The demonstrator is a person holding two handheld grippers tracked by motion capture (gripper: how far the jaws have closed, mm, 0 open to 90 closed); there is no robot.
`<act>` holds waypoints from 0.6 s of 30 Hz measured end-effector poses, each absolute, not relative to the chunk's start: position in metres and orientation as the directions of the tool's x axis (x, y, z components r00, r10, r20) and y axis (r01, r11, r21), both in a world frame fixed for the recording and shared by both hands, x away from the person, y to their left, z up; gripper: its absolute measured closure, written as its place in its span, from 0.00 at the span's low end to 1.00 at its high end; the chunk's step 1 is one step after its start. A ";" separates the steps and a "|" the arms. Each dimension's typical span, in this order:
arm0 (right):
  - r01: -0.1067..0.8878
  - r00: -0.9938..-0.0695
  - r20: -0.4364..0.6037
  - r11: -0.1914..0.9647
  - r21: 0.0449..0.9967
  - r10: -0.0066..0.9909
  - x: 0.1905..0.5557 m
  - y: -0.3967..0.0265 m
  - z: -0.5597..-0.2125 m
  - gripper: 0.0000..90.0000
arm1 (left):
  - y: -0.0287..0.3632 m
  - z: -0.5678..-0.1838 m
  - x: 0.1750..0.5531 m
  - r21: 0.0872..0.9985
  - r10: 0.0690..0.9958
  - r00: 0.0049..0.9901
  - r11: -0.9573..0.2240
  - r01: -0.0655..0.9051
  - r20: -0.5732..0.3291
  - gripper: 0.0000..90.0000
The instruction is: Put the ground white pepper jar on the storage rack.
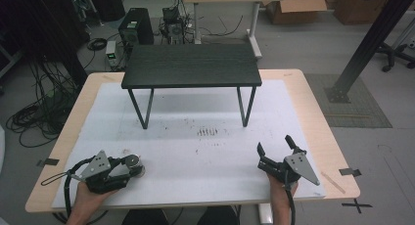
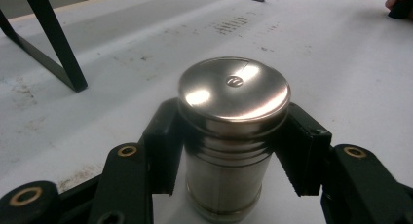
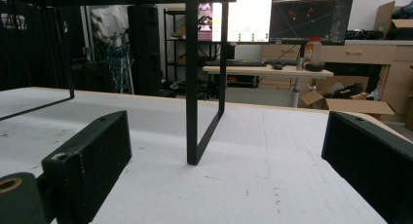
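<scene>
A small steel canister (image 1: 131, 160) with a domed lid stands upright on the white mat (image 1: 205, 156) at the front left. My left gripper (image 1: 133, 169) lies low on the mat, and in the left gripper view both black pads press the canister's (image 2: 233, 112) sides just under the lid; the left gripper (image 2: 234, 153) is shut on it. At the front right my right gripper (image 1: 275, 144) rests open, jaws pointing away toward the small black table (image 1: 191, 66). In the right gripper view its wide-apart jaws (image 3: 229, 160) have nothing between them.
The black table stands on thin metal legs (image 3: 192, 87) at the back of the mat, with open space beneath it. Dark smudges (image 1: 207, 132) mark the mat's middle. Beyond the wooden tabletop edge (image 1: 313, 112) are cables, a computer tower and boxes on the floor.
</scene>
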State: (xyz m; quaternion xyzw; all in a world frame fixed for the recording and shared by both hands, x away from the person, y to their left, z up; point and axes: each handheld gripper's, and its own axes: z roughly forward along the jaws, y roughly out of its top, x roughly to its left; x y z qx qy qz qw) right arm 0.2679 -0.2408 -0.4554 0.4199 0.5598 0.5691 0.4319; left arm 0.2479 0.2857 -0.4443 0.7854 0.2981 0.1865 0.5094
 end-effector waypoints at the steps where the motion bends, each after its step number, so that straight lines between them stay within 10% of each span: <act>1: -0.021 -0.274 -0.006 0.000 1.000 0.962 0.268 -0.241 -0.455 0.04 | 0.286 -0.444 0.248 0.911 0.658 0.753 -0.303 0.278 -0.011 0.54; 18: -0.021 -0.274 -0.005 -0.001 1.000 0.962 0.268 -0.241 -0.455 0.04 | 0.285 -0.444 0.248 0.914 0.671 0.741 -0.290 0.283 -0.016 0.54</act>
